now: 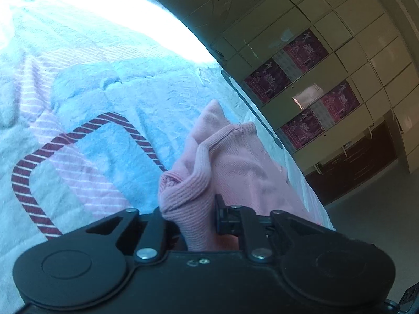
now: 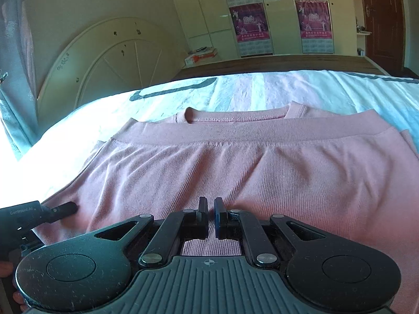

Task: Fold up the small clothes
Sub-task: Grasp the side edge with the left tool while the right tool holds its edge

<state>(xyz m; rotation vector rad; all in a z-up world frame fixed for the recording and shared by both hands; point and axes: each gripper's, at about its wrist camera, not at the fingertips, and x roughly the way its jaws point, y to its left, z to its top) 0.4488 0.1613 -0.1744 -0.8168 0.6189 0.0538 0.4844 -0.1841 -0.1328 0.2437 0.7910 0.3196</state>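
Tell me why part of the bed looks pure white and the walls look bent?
Left wrist view: sunlight overexposes the bedsheet at top; the fisheye curves the wardrobe. Right wrist view: glare washes out the sheet's left edge, while the pink garment stays sharp.

The pink garment runs off the right wrist view's right edge, its lower part hidden behind the right gripper. In the left wrist view, bunched pink cloth hides the left gripper's left finger. Beyond the garment, the bedspread is blown out white by glare.
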